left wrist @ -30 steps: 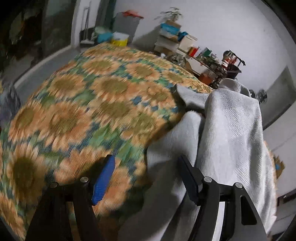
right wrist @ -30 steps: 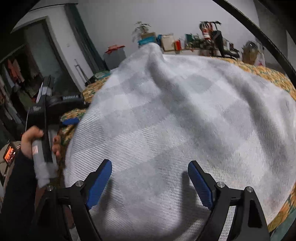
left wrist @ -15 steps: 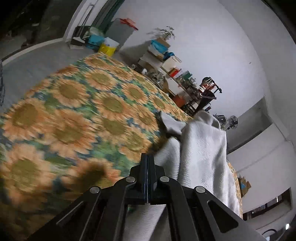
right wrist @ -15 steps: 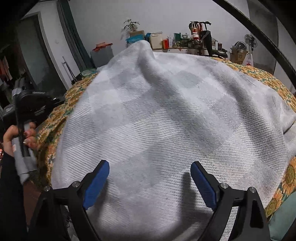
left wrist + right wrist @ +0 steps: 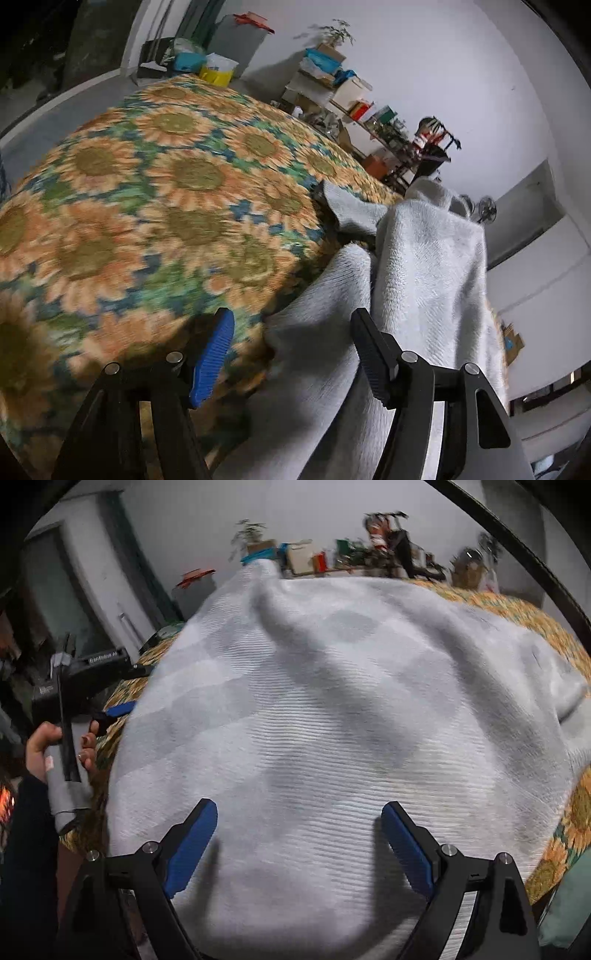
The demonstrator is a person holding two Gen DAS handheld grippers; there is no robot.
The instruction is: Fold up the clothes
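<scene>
Since half a second back the left gripper [image 5: 291, 354] has gone from clenched to parted; its jaws are opening, with the edge of the white sweater [image 5: 424, 266] low between them but not pinched. Right gripper [image 5: 299, 842] is released, jaws wide, hovering over the sweater [image 5: 332, 720], which fills the centre of that view. Sweater lies bunched on the sunflower bedspread [image 5: 147, 206], right half of the left view. A hand [image 5: 55, 746] holds the left tool at left edge. Step, by my reading: regrasp before a fold. Next move needs both jaws set on the near hem, then closed.
</scene>
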